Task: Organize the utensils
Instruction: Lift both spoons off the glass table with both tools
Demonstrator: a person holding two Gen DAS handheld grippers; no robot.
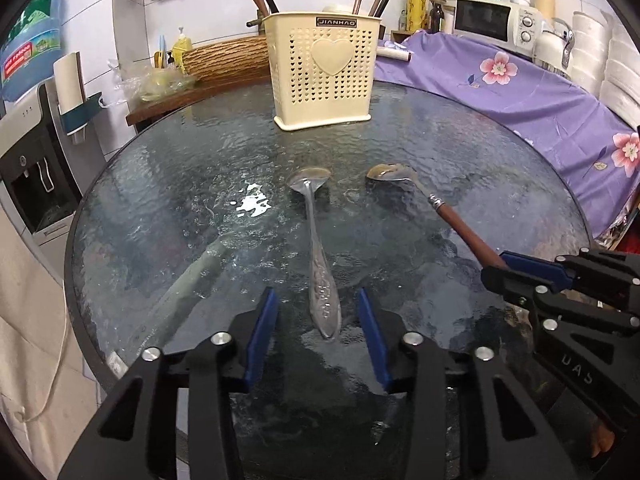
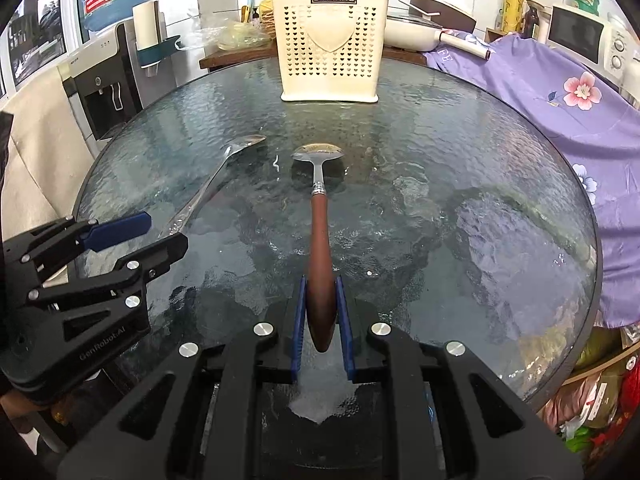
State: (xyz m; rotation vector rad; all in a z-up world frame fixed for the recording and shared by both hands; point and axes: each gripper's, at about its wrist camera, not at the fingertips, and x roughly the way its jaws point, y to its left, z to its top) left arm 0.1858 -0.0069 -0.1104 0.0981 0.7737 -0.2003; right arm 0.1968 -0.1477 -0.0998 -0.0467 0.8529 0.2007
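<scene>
A steel spoon (image 1: 318, 256) lies on the round glass table (image 1: 160, 208), bowl pointing away; its handle end sits between the blue pads of my open left gripper (image 1: 318, 300), untouched. It also shows in the right wrist view (image 2: 212, 184). A brown-handled spoon (image 2: 320, 248) lies to its right; my right gripper (image 2: 322, 292) is shut on its handle. That spoon (image 1: 420, 196) and the right gripper (image 1: 504, 268) show in the left wrist view. A cream perforated utensil holder (image 1: 326, 68) with chopsticks stands at the table's far side.
A purple floral cloth (image 1: 520, 92) covers things to the right, with a microwave (image 1: 496, 22) behind. A water dispenser (image 1: 36, 152) stands to the left. A wooden shelf with clutter (image 1: 192, 76) sits behind the table.
</scene>
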